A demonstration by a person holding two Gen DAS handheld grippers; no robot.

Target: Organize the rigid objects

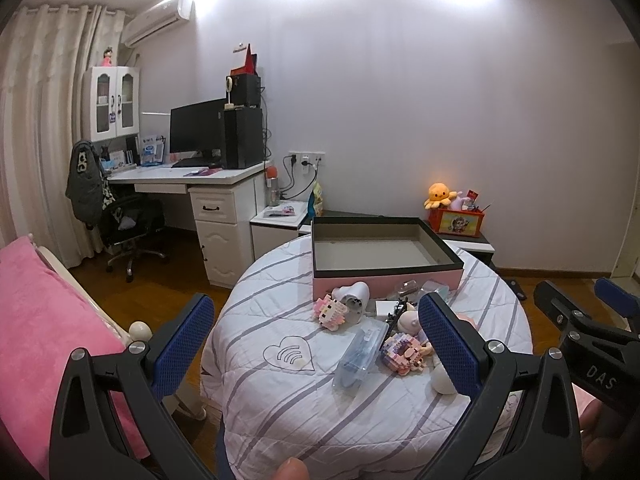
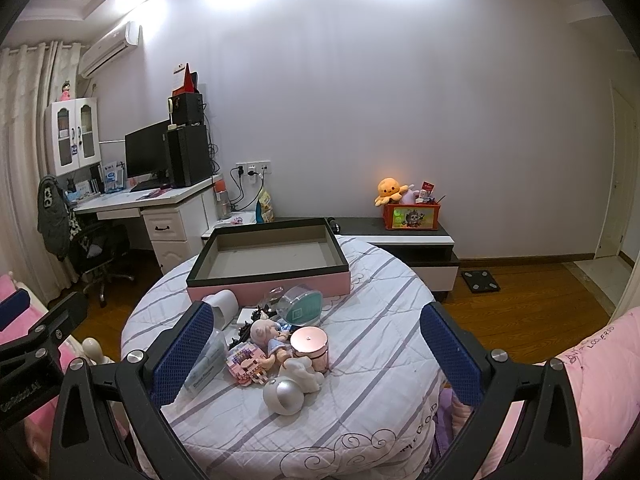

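A pink box with a black rim (image 1: 384, 266) (image 2: 268, 270) stands open and empty at the far side of a round table under a striped quilt (image 1: 280, 392) (image 2: 376, 392). In front of it lies a heap of small toys: a pink brick figure (image 1: 331, 313), a clear plastic case (image 1: 360, 354), a purple brick figure (image 1: 402, 350) (image 2: 248, 364), a doll (image 2: 270, 336), a pink round tin (image 2: 310, 346), a silver ball (image 2: 282, 396), a clear teal box (image 2: 300, 306). My left gripper (image 1: 316, 352) is open above the table's near side. My right gripper (image 2: 316, 356) is open, and hangs over the heap.
A pink sofa (image 1: 52, 328) is at the left. A pink quilt (image 2: 580, 400) lies at the right. A white desk with monitor (image 1: 196, 132) and an office chair (image 1: 128, 224) stand at the back left. A low cabinet (image 2: 412, 240) holds a red toy crate (image 2: 410, 216).
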